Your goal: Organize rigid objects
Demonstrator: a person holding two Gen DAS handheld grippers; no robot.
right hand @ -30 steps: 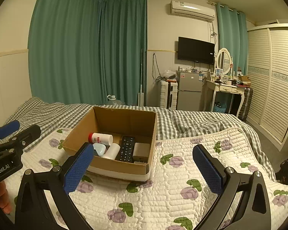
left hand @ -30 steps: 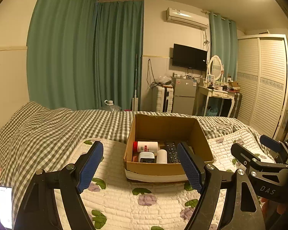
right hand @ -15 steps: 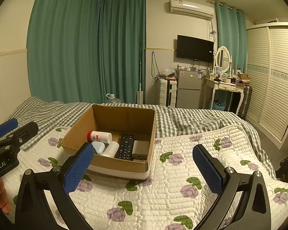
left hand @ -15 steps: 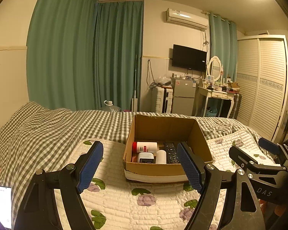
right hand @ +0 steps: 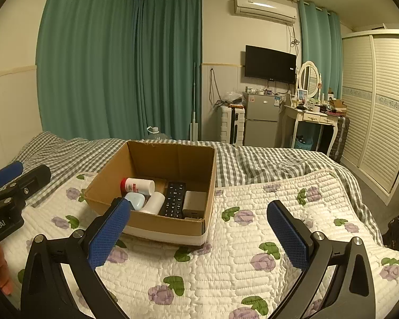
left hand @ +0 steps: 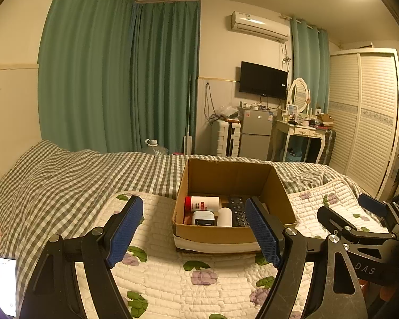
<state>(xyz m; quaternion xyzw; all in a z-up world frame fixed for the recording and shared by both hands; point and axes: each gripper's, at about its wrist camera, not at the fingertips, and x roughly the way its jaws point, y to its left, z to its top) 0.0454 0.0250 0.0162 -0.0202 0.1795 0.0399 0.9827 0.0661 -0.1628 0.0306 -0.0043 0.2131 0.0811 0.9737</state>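
While tongs (left hand: pixel 194 228) gape, box (right hand: pixel 173 228) holds remote (right hand: pixel 175 199), bottle (right hand: pixel 138 185)

left gripper (left hand: pixel 194 231), right gripper (right hand: pixel 199 231) (both seemingly empty), fingers spread

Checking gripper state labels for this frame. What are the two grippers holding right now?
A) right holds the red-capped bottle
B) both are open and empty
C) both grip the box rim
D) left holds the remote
B: the left gripper and right gripper both show spread blue pads with nothing between them, while the black remote and red-capped bottle lie inside the cardboard box on the quilt.
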